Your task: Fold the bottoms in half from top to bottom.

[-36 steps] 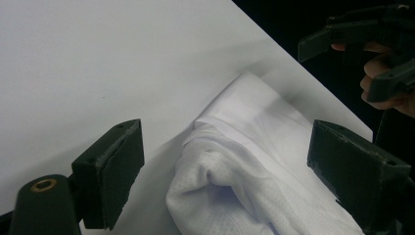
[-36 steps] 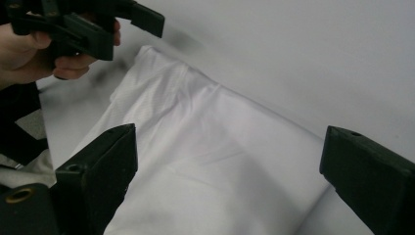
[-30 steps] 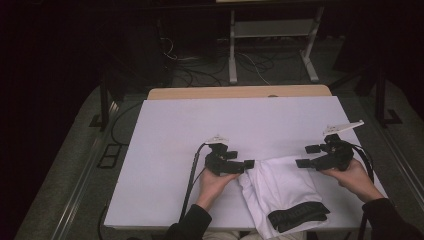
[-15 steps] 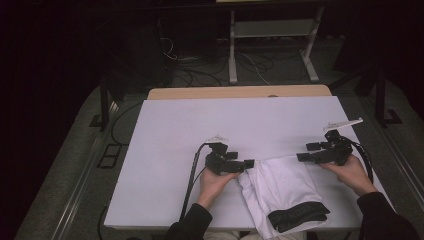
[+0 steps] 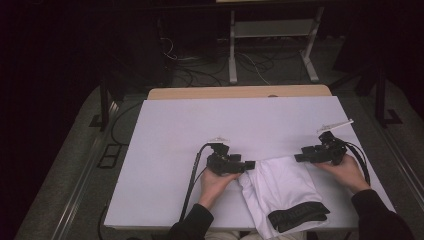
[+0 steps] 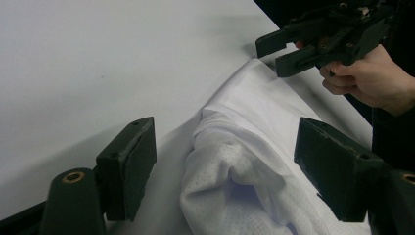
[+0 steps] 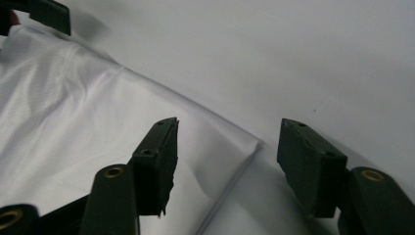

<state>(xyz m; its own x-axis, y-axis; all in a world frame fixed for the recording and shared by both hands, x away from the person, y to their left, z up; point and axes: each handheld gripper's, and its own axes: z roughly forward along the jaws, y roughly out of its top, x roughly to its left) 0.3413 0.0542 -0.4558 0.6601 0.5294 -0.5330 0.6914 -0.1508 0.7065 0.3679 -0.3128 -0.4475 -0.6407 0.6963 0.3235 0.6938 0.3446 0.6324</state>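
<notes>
A white garment (image 5: 282, 187) with a black band (image 5: 297, 216) lies crumpled at the front of the white table (image 5: 200, 125). My left gripper (image 5: 248, 165) sits at its left edge. Its jaws have just been closing and stand open around a raised fold of mesh cloth (image 6: 230, 166), pads clear of it. My right gripper (image 5: 300, 158) is low at the garment's far right corner. Its jaws have also just been closing and straddle the flat cloth corner (image 7: 244, 147) without pressing it. The right gripper (image 6: 274, 51) also appears in the left gripper view, beyond the cloth.
The white sheet extends far and left of the garment. A wooden table edge (image 5: 240, 92) shows behind it. Metal stand legs (image 5: 270, 50) and cables (image 5: 250, 62) lie on the dark floor beyond. The left gripper's cable (image 5: 192, 175) trails to the front edge.
The right gripper has come down and in toward the garment's far right corner. The left gripper has stayed where it was.
</notes>
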